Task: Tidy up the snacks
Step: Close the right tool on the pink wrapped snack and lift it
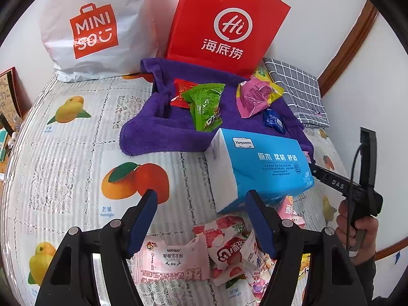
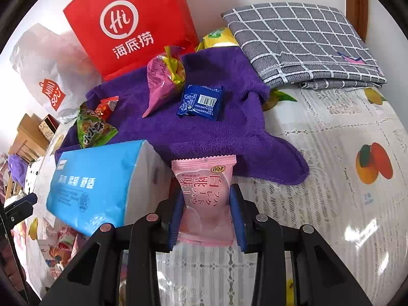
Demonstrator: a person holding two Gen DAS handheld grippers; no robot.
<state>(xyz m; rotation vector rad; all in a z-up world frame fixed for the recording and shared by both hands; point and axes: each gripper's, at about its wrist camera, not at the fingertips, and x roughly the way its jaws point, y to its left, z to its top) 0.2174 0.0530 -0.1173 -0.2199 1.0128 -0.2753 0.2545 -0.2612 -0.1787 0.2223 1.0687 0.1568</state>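
On our far left stands the white MINISO bag [image 1: 97, 25], its red shopping-bag logo reading "MINI SO". Beside it leans the red paper bag [image 1: 224, 20] with a white "Hi" circle and 海底捞 beneath. Both rise behind the purple towel [image 1: 158, 127], which carries four snacks: a red packet [image 1: 182, 93] half under a green packet [image 1: 206, 105], a pink-and-yellow packet [image 1: 253, 97], and a dark blue packet [image 1: 274, 119]. Its barcode shows only in our right wrist view. In front sits the blue tissue pack [image 1: 265, 168] marked "Yunyuexin". Furthest right lies the folded grey checked cloth [image 1: 298, 89].

Our left gripper [image 1: 201, 219] is spread wide with nothing between its fingers, hovering over a pink "wowo" packet [image 1: 173, 260] and a strawberry-print packet [image 1: 229, 252] on the fruit-print tablecloth [image 1: 76, 153], where "mango" is printed. Only this view shows those two packets clearly.

Our right gripper [image 2: 207, 214] pinches a pink peach snack packet [image 2: 205, 199] by its sides; it reads 白桃味 and hangs just beside the tissue pack, near the towel's front edge. The left view sees that gripper only from the side, so its hold is not visible there.
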